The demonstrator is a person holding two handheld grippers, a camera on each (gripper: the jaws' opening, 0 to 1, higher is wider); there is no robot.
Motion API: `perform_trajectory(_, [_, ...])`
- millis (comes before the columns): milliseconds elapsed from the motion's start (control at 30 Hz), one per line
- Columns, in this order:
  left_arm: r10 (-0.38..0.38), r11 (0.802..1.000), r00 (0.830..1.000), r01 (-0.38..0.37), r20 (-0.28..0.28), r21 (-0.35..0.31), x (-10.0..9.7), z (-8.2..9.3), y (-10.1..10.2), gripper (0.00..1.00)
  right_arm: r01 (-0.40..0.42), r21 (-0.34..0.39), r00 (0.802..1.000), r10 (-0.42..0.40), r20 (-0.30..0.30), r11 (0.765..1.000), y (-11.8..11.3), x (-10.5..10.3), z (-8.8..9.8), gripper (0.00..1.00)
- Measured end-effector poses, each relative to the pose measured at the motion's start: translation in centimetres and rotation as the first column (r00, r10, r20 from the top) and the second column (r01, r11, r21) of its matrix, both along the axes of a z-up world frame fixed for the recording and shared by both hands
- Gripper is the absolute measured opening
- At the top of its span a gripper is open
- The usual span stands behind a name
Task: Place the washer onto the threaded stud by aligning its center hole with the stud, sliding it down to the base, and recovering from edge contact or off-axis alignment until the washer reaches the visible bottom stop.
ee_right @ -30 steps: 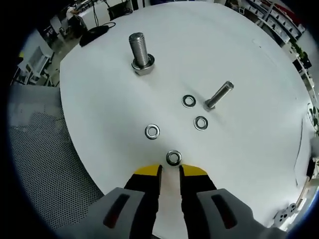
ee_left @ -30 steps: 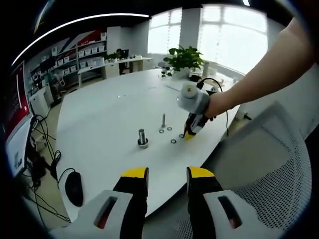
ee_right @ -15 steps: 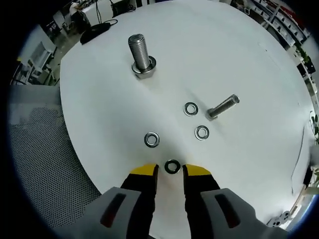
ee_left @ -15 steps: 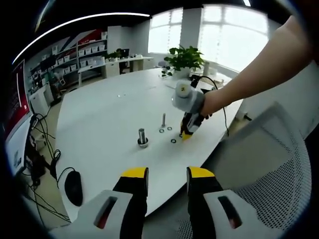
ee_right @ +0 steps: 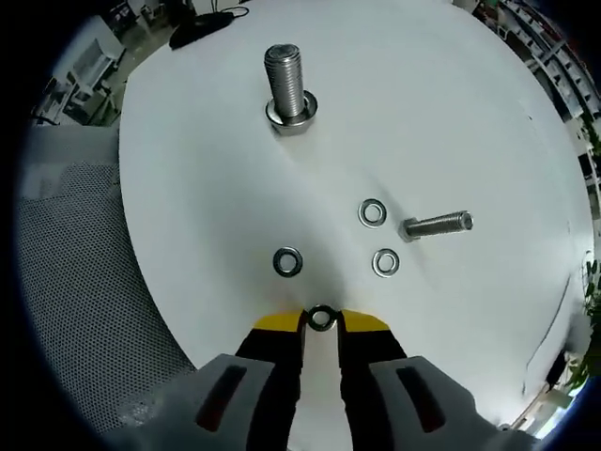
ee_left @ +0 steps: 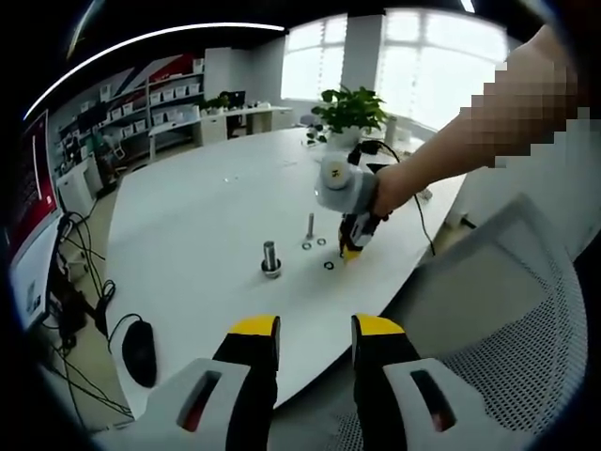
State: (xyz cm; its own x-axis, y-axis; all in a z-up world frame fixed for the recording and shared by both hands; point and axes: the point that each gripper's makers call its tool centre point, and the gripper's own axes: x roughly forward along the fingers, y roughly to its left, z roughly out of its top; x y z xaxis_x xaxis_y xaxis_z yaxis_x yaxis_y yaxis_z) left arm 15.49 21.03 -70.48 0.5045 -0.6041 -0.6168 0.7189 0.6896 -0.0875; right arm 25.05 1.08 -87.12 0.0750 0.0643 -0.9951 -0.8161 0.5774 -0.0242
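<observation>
Right tool [ee_right: 320, 324] pinches washer [ee_right: 321, 318] — left tool [ee_left: 315, 331] idle.

No legible text, labels, brands or nos. in either view. The red panel [ee_left: 33, 178] at 9 o'clock in the left gripper view has marks too blurred to read. Shelf boxes [ee_left: 169, 99] at 11 o'clock are too small to show any lettering. Bolts, washers and the table carry no readable markings.
</observation>
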Motion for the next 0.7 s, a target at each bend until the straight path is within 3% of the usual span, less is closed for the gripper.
perform_trajectory(133, [0.0, 1.0, 1.0, 0.0, 0.001, 0.002, 0.04, -0.01, 0.01, 0.29, 0.007, -0.026, 1.0, -0.006, 0.012, 1.0, -0.38, 0.13, 0.03, 0.12])
perform_trajectory(167, [0.001, 1.0, 1.0, -0.001, 0.001, 0.001, 0.05, 0.01, 0.01, 0.29, -0.027, -0.068, 0.997, 0.032, 0.065, 0.997, -1.01, 0.87, 0.1, 0.04])
perform_trajectory(200, [0.001, 1.0, 1.0, -0.001, 0.0, 0.001, 0.05, 0.0, 0.02, 0.29, -0.091, -0.051, 0.994, 0.094, 0.055, 0.995, -0.5, 0.48, -0.01, 0.04])
perform_trajectory(267, [0.001, 1.0, 1.0, -0.001, 0.0, 0.004, 0.04, -0.04, 0.05, 0.29, -0.037, -0.057, 0.997, 0.041, 0.062, 0.998, -0.51, 0.39, 0.02, 0.04])
perform_trajectory(367, [0.003, 1.0, 1.0, -0.003, 0.003, 0.001, 0.09, 0.02, 0.04, 0.29, 0.009, -0.004, 0.999, -0.009, 0.046, 1.0, -0.47, 0.45, 0.05, 0.05])
perform_trajectory(500, [0.001, 1.0, 1.0, -0.001, -0.005, 0.007, 0.01, -0.17, 0.05, 0.28, -0.011, 0.025, 0.999, 0.01, 0.043, 1.0, -0.55, 0.47, 0.11, 0.05])
perform_trajectory(700, [-0.005, 1.0, 1.0, 0.005, -0.004, 0.013, -0.03, -0.21, 0.0, 0.28, 0.063, 0.067, 0.998, -0.063, -0.006, 0.996, -0.4, 0.38, 0.18, 0.08])
